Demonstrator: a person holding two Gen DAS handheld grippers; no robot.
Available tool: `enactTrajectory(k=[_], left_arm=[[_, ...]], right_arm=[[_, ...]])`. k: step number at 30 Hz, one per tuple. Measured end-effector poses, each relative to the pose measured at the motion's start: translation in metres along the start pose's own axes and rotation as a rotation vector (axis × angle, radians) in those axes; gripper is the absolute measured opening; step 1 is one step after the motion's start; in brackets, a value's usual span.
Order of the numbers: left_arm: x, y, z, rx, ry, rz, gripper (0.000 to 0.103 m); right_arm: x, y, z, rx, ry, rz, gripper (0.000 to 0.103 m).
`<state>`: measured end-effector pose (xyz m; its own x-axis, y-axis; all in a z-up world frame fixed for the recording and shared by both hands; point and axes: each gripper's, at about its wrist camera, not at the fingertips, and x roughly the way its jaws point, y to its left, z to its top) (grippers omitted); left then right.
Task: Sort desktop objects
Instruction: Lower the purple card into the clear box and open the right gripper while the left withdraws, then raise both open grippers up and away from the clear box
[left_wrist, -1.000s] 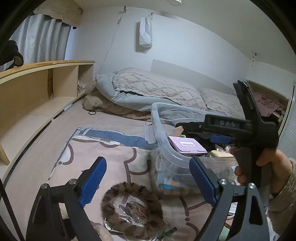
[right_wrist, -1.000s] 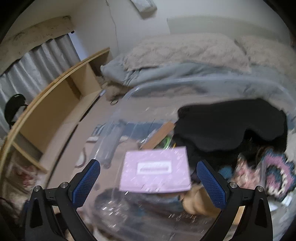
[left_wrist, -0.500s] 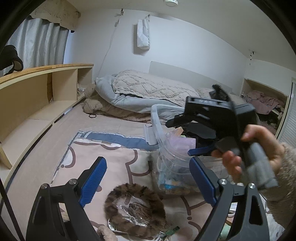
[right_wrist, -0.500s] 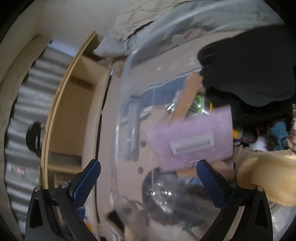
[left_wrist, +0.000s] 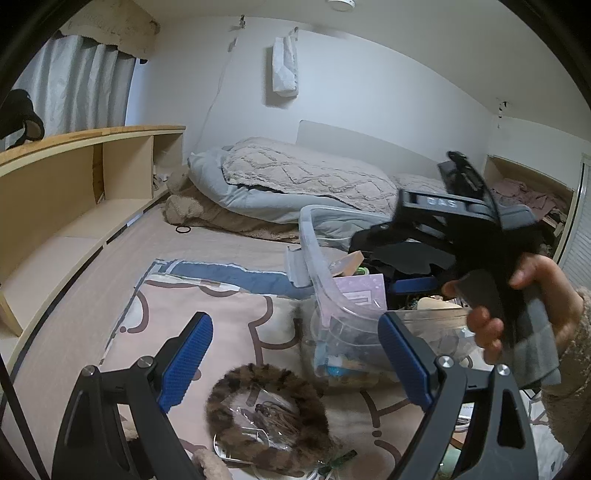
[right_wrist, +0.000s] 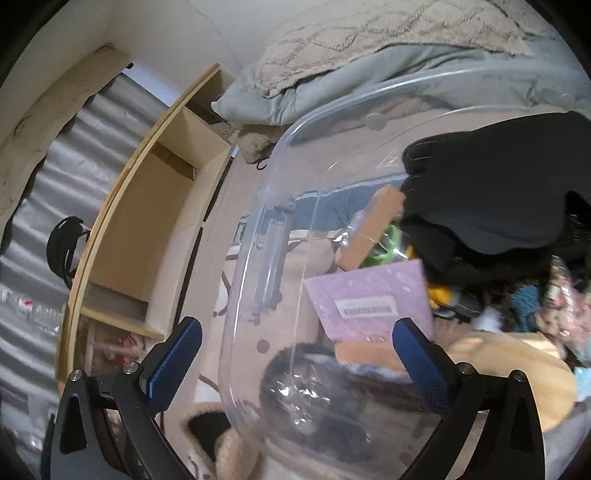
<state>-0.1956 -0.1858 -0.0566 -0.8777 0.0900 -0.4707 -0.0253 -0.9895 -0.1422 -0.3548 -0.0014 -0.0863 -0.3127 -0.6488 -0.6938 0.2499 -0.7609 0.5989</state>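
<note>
Left gripper (left_wrist: 295, 354) low at 6 o'clock in its own view, blue pads spread wide, nothing between them. Wooden shelf unit (left_wrist: 74, 192) runs along the wall at 9 o'clock, compartments bare as far as can be seen. Patterned mat (left_wrist: 229, 314) covers the floor below centre. Furry brown ring (left_wrist: 266, 413) lies on the mat just under the left gripper, at 6 o'clock, with a crinkled clear packet inside its loop. Bedding, grey and beige (left_wrist: 295, 181), heaped at 12 o'clock against the far wall. Clear plastic bin (left_wrist: 317, 266) sits on the mat right of centre, about 3 o'clock, packed with mixed items: a lilac box (left_wrist: 364, 293) near its left wall, a tan cardboard piece (left_wrist: 347, 262) leaning behind it, dark cloth (left_wrist: 406, 254) further right.

Right gripper (right_wrist: 295, 362) over the bin, held by a hand (left_wrist: 535, 314) at 3 o'clock in the left view; its pads stand apart and released, grasping nothing. From its camera the bin rim (right_wrist: 258, 229) curves through centre; lilac box (right_wrist: 369, 299) lies between the pads' line of sight but apart from them, closer to the right pad. Black cloth (right_wrist: 498, 192) at 2 o'clock; yellowish soft item (right_wrist: 509, 365) at 4 o'clock.
</note>
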Motion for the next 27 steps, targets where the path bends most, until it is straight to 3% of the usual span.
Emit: enactTrajectory(k=[5, 8, 17, 27], left_arm=[[-0.005, -0.008, 0.001, 0.009, 0.003, 0.004, 0.093], [-0.008, -0.014, 0.002, 0.007, -0.001, 0.011, 0.103], [-0.015, -0.035, 0.007, 0.021, 0.007, 0.025, 0.103], [-0.040, -0.068, 0.027, 0.030, -0.001, 0.039, 0.103]], right_arm=[[-0.033, -0.005, -0.008, -0.070, -0.102, -0.048, 0.103], [-0.053, -0.008, -0.012, -0.127, -0.168, -0.084, 0.103], [-0.100, -0.019, -0.036, -0.267, -0.298, -0.216, 0.103], [-0.155, -0.024, -0.070, -0.339, -0.379, -0.261, 0.103]])
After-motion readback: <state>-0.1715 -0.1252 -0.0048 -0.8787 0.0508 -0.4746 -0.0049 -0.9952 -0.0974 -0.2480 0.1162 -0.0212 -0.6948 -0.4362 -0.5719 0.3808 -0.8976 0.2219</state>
